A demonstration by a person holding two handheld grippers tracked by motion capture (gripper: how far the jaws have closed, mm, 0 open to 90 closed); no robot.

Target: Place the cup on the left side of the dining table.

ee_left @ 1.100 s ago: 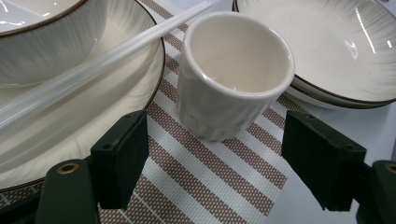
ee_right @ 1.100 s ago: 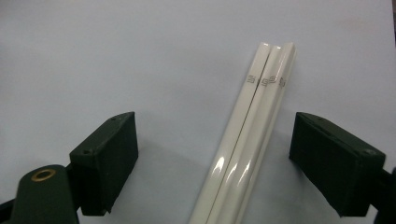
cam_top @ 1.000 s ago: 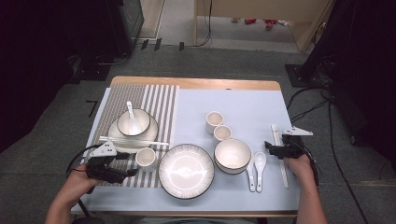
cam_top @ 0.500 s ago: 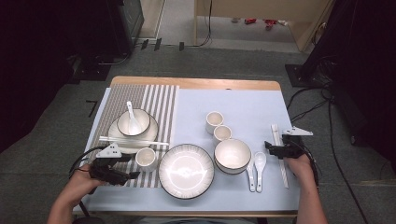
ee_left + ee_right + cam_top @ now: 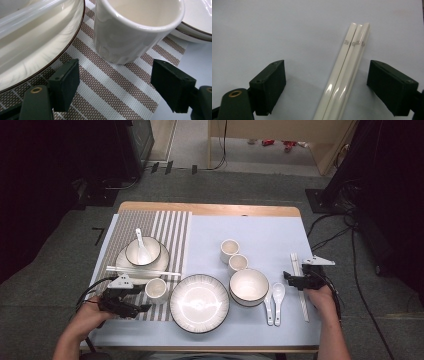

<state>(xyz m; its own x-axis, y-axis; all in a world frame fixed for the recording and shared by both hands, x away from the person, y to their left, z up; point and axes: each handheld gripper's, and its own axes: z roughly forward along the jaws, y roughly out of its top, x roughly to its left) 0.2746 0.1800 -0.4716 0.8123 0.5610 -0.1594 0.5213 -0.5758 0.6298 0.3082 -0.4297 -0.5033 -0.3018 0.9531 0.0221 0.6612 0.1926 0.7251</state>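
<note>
Tongs [image 5: 113, 82] wide open, behind cup [image 5: 135, 27]

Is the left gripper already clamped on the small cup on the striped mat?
No, the left gripper stands open, its pads apart from the small cup, which sits just beyond them on the striped mat.

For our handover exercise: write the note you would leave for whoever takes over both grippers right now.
Left gripper: open, jaws just short of the small cup on the striped placemat, not touching.
Right gripper: open, jaws either side of the white chopsticks lying on the blue mat.
Done: nothing gripped yet.
Left: probably close on the cup and chopsticks, then move them.
</note>
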